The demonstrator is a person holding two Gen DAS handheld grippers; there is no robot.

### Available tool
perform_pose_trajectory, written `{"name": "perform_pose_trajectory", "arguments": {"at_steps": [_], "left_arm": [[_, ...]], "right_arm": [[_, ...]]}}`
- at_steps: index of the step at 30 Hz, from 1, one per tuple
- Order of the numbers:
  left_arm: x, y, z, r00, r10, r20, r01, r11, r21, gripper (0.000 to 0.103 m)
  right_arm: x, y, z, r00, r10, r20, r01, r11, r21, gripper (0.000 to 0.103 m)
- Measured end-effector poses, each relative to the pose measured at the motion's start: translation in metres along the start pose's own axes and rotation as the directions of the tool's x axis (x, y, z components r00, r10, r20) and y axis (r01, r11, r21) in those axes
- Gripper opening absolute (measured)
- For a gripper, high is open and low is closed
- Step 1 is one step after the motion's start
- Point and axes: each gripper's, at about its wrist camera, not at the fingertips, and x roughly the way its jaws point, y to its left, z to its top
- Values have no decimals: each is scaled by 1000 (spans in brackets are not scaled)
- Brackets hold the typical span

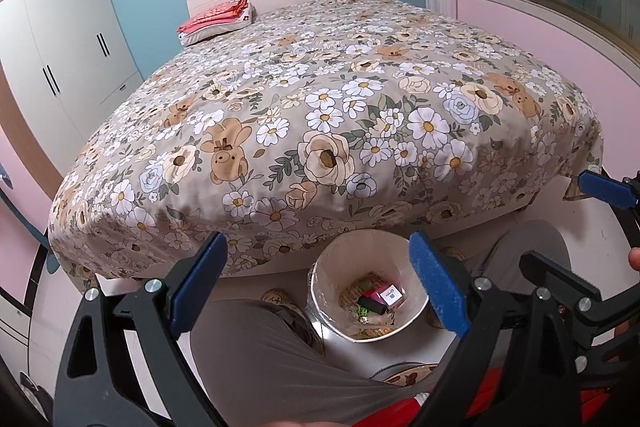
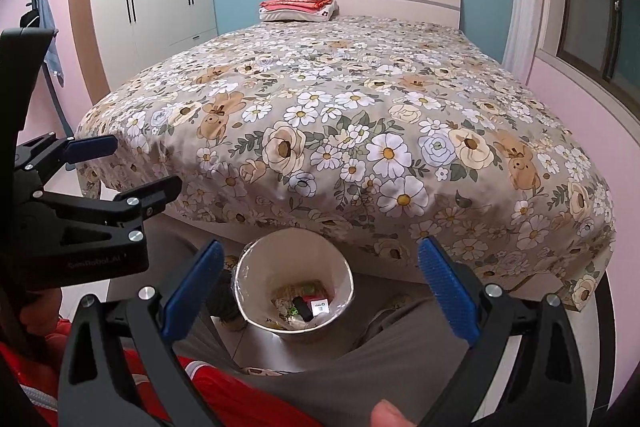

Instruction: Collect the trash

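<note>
1. Trash [image 1: 374,301] lies as several small pieces in one white bin [image 1: 320,279] on the floor at the bed's [image 1: 320,99] foot.
2. Two grippers: left gripper [image 1: 318,283] and right gripper [image 2: 320,291] both spread wide, holding nothing.

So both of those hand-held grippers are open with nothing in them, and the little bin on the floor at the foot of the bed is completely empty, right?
Not quite. The bin is not empty: the left wrist view shows several bits of trash at its bottom, including a small white box and a black piece. The rest holds: the left hand-held gripper and the right hand-held gripper are both open and hold nothing, and the bin stands on the floor at the foot of the bed.
</note>
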Motion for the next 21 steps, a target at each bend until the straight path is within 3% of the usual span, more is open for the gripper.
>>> {"name": "perform_pose_trajectory", "arguments": {"at_steps": [21], "left_arm": [[0, 0, -1, 1000, 0, -3, 0, 1000, 2, 90]], "right_arm": [[-1, 1, -3, 1000, 3, -7, -3, 1000, 1, 99]]}}
